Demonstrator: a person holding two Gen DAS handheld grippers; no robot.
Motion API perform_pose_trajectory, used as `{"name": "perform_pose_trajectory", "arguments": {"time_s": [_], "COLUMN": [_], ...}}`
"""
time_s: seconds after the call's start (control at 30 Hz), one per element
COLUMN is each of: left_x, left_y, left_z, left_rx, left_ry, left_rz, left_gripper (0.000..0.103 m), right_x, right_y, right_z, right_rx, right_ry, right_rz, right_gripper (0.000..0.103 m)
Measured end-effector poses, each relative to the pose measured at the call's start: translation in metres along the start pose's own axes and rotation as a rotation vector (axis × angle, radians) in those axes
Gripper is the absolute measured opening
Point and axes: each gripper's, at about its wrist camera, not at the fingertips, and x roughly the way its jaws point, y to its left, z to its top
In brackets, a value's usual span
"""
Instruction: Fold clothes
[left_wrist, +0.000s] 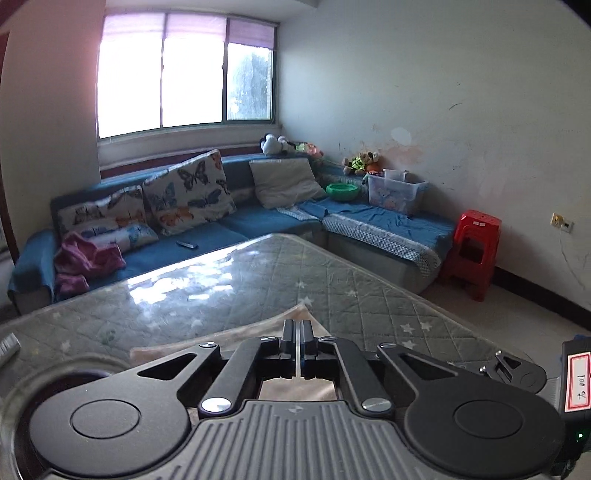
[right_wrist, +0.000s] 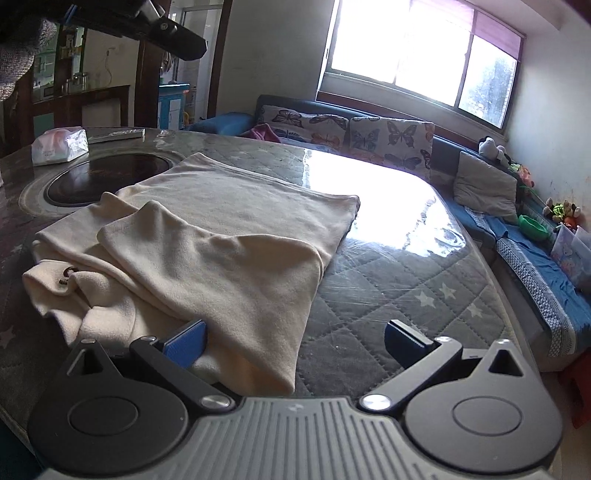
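You work on a table (right_wrist: 388, 295) under a grey quilted, star-printed cover with glossy clear plastic on top. On it lie a cream garment (right_wrist: 221, 240), a tissue pack (right_wrist: 59, 146) and a dark round inset (right_wrist: 107, 177).

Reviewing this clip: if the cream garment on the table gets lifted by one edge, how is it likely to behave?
The cream garment will probably drape limply: it already lies in soft folds and wrinkles. It looks like thin fleece, so likely light. The table has a glossy clear cover, so the cloth may slide when dragged. The right gripper is open at its near edge.
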Motion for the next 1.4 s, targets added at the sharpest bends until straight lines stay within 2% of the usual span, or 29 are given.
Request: {"name": "perform_pose_trajectory", "arguments": {"time_s": [0.1,0.17,0.23,0.3,0.4,0.57,0.63,0.73,0.9,1.4], "left_x": [0.009,0.016,0.021,0.026,0.031,0.029,0.027,0.025,0.021,-0.014], "left_y": [0.015,0.025,0.033,0.038,0.042,0.039,0.036,0.032,0.026,0.020], "left_z": [-0.026,-0.047,-0.069,-0.085,-0.101,-0.098,-0.095,-0.090,-0.082,-0.015], "left_rx": [-0.053,-0.091,-0.124,-0.137,-0.164,-0.169,-0.166,-0.162,-0.155,-0.096], "left_ry": [0.082,0.143,0.200,0.238,0.279,0.270,0.260,0.245,0.218,0.039], "left_rz": [0.035,0.051,0.071,0.107,0.123,0.119,0.116,0.111,0.103,0.070], "left_gripper": [0.014,0.015,0.031,0.043,0.045,0.042,0.024,0.007,0.004,0.004], "right_x": [0.000,0.001,0.002,0.003,0.004,0.004,0.005,0.005,0.004,0.003], "right_y": [-0.004,-0.006,-0.006,-0.006,-0.005,-0.004,-0.003,-0.002,0.001,0.002], "right_z": [-0.001,-0.001,-0.001,-0.002,-0.003,-0.003,-0.003,-0.003,-0.002,-0.006], "right_rx": [0.010,0.014,0.014,0.015,0.015,0.014,0.013,0.011,0.002,-0.023], "right_ry": [0.000,0.002,0.004,0.008,0.009,0.010,0.010,0.008,0.001,0.001], "right_rz": [0.001,0.001,0.004,0.007,0.005,0.002,0.002,0.000,-0.002,-0.060], "right_gripper": [0.103,0.103,0.103,0.103,0.103,0.103,0.103,0.103,0.103,0.103]}}
